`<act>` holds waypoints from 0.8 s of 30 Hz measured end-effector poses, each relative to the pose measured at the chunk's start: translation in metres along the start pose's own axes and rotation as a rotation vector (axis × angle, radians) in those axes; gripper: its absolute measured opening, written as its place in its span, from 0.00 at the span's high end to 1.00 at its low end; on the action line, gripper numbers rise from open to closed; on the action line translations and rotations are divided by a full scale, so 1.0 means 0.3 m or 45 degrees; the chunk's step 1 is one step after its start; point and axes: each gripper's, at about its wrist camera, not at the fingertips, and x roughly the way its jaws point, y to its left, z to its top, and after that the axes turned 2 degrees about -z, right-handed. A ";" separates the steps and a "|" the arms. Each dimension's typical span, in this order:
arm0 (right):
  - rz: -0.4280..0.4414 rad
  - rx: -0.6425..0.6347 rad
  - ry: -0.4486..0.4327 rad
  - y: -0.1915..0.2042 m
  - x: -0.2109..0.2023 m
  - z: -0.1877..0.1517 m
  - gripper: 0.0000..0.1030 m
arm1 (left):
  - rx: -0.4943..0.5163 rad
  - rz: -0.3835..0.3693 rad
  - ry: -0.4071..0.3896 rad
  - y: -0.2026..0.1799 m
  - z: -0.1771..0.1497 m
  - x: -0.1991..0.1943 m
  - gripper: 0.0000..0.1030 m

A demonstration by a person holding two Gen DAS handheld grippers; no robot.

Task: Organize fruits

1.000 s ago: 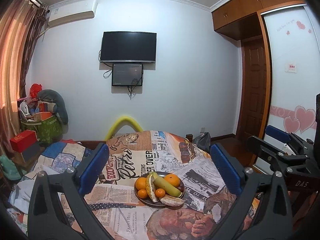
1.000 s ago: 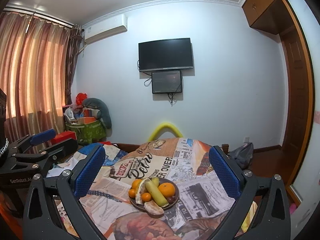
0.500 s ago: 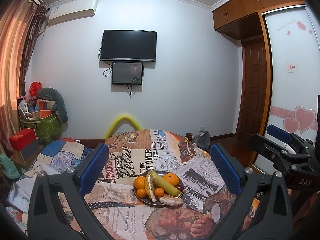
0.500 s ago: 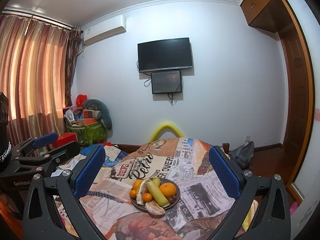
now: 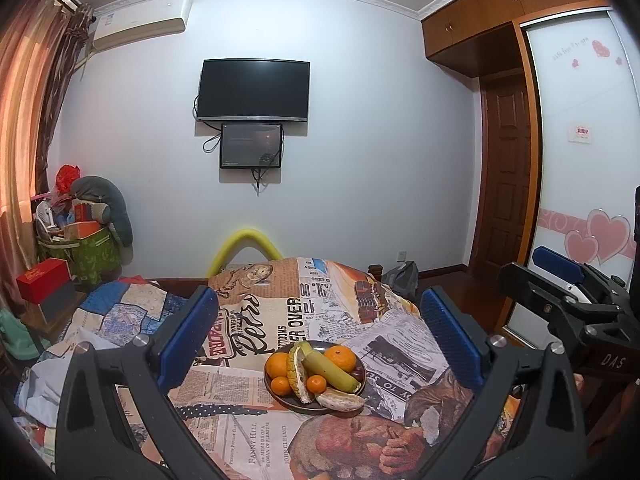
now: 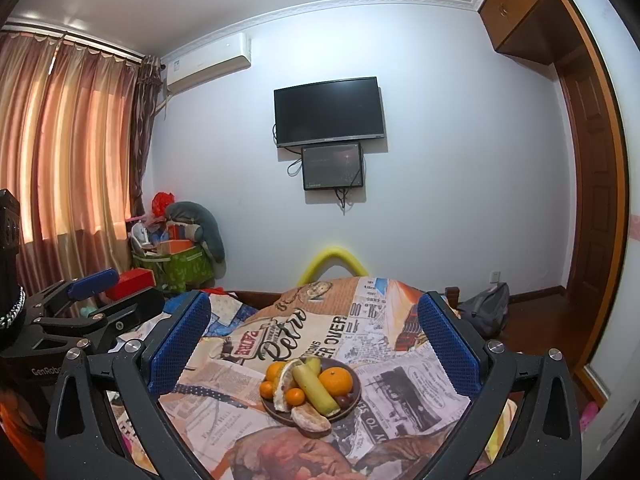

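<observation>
A dark round plate [image 5: 280, 396] sits on a table under a newspaper-print cloth [image 5: 248, 432]. It holds several oranges [image 5: 340, 358], a greenish banana [image 5: 330, 372], a peeled orange piece [image 5: 340, 400] and a strip of peel [image 5: 298, 376]. The plate [image 6: 352, 404] also shows in the right wrist view, with the banana [image 6: 314, 390] and oranges [image 6: 335, 381]. My left gripper [image 5: 318, 330] is open and empty, above and short of the plate. My right gripper [image 6: 312, 334] is open and empty, likewise held back from it.
The right gripper body [image 5: 568, 312] shows at the right of the left wrist view; the left one [image 6: 80, 312] shows at the left of the right wrist view. A patchwork-covered surface [image 5: 120, 316] lies left of the table. A green box of clutter [image 5: 88, 248] stands by the curtain.
Both views have shifted slightly; the plate sits a little closer and higher between the fingers. Both grippers stay open.
</observation>
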 end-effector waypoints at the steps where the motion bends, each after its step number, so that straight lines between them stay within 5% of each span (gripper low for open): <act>1: 0.000 0.001 -0.001 0.001 -0.001 0.002 0.00 | 0.004 -0.002 0.002 -0.002 0.000 0.001 0.00; 24: -0.005 0.017 0.021 -0.010 0.021 -0.016 0.00 | 0.004 -0.031 0.030 -0.006 -0.008 0.014 0.00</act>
